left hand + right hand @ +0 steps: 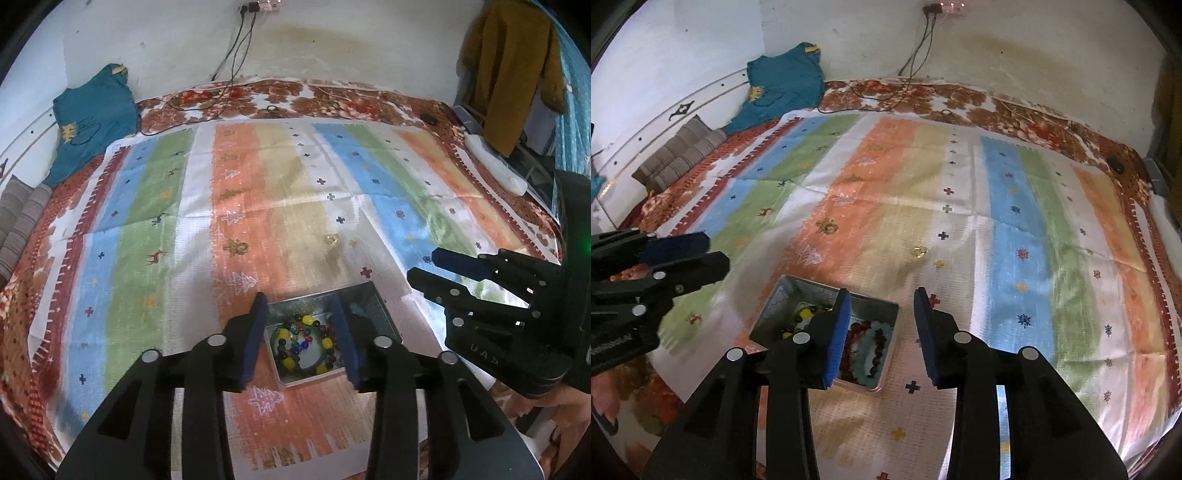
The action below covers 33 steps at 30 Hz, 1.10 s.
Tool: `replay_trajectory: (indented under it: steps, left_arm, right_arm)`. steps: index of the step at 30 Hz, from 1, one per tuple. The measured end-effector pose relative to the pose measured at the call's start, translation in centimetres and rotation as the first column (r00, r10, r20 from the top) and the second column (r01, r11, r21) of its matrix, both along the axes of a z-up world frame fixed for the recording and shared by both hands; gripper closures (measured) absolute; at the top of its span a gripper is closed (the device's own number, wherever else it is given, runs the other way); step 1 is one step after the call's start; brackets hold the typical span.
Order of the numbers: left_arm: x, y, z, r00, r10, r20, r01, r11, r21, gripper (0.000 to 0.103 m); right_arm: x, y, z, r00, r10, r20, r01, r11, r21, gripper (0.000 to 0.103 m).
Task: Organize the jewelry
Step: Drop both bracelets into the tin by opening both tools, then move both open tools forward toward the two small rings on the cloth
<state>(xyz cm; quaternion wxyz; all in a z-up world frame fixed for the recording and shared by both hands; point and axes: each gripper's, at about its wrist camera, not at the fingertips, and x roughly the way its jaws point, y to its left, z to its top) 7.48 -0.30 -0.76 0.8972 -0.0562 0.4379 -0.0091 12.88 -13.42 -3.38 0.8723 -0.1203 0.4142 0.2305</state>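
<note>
Risk lay with the small gold trinket [331, 239] left on the striped bedspread [155, 206], far from the square metal tin [382, 314] of beaded bracelets [295, 341]: slippery, tiny, easily missed. Left hand-held gripper [301, 341] and right hand-held gripper [882, 334] hung apart, empty.

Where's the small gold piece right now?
The gold piece lies loose on the striped cloth, beyond the metal tin, outside it, beside a yellow cross.

An open metal tin [373, 295] lies flat on the striped cloth [155, 206]. It holds beaded bracelets [301, 341]. Beyond it lies perhaps a small gold earring [331, 239].
</note>
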Motion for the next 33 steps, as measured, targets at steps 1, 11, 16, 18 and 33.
replay_trajectory:
  steps: [1,11,16,18,33]
  left_arm:
    - [0.1,0.1,0.0,1.0,0.006,0.0,-0.006,1.0,-0.001,0.059]
    - [2.6,1.9,-1.0,0.996,0.085,-0.038,-0.085,0.996,-0.003,0.049]
    - [4.1,2.8,-1.8,0.991,0.113,-0.068,-0.114,0.993,-0.006,0.047]
    - [4.8,3.2,-2.1,0.989,0.126,-0.075,-0.125,0.992,0.011,0.046]
    - [10.1,4.8,-5.2,0.974,0.165,-0.156,-0.166,0.986,0.009,0.042]
  right_arm:
    - [0.1,0.0,0.0,1.0,-0.002,-0.002,0.002,1.0,0.001,0.067]
    - [1.7,0.2,-0.3,1.0,-0.003,-0.028,0.003,1.0,-0.01,0.052]
    - [3.6,0.4,-1.1,0.997,-0.02,-0.072,0.02,1.0,-0.004,0.051]
    - [4.4,0.6,-1.5,0.995,-0.03,-0.091,0.03,1.0,-0.001,0.05]
    - [8.5,1.7,-4.4,0.989,-0.053,-0.141,0.047,0.998,-0.049,0.043]
